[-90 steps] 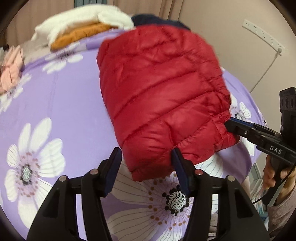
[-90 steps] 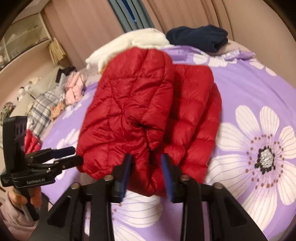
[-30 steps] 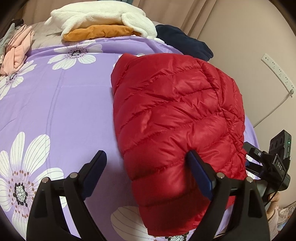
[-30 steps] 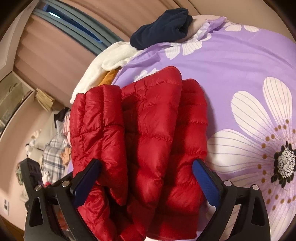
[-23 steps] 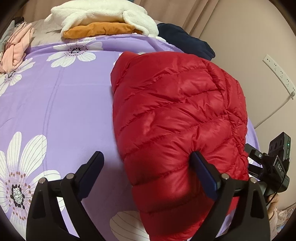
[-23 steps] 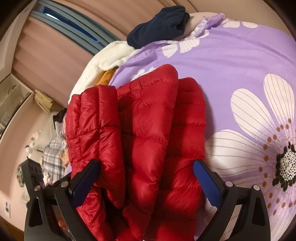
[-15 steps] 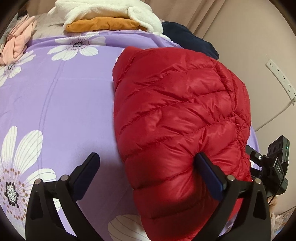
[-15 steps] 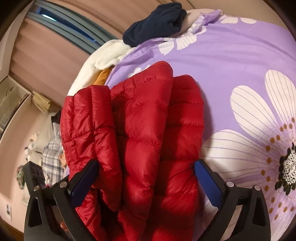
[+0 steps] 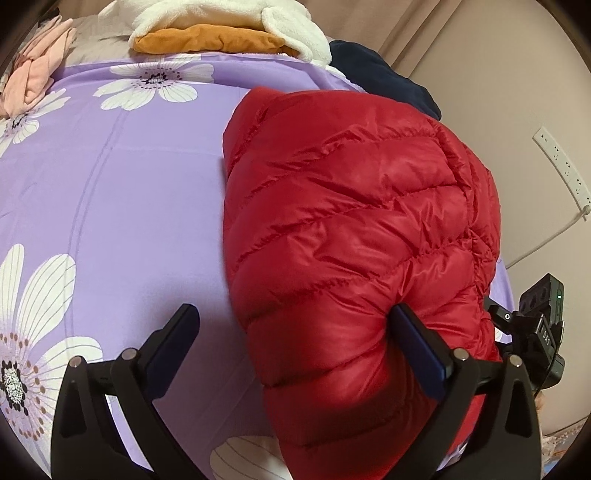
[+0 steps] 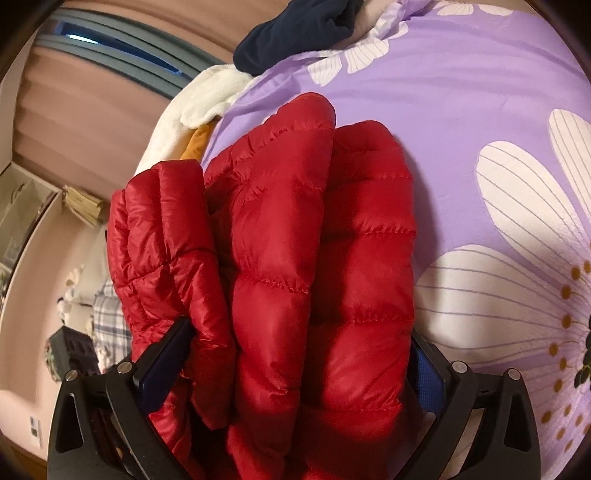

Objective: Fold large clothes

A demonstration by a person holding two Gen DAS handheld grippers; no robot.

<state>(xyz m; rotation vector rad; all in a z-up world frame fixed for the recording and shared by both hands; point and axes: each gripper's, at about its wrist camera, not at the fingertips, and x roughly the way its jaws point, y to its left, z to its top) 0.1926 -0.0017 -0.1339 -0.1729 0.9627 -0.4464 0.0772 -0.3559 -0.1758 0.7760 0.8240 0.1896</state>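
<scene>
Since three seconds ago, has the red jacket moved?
Yes. The red jacket, then lifted with its hem above the purple floral sheet, has come down flat onto it, nearer the open left gripper.

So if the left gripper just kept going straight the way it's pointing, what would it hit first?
Probably the red puffer jacket: the open left gripper points down at its near edge on the purple floral bedspread. Depth is unclear.

so the folded puffer jacket (image 9: 354,236) lies on the bed (image 9: 122,206), toward its right side by the wall. left tongs (image 9: 295,343) sit at its near edge, right tongs (image 10: 299,354) straddle the end of the bundle. behind it a clothes pile (image 9: 221,29) at the bed's far edge, another garment (image 9: 384,81) just right of that
</scene>
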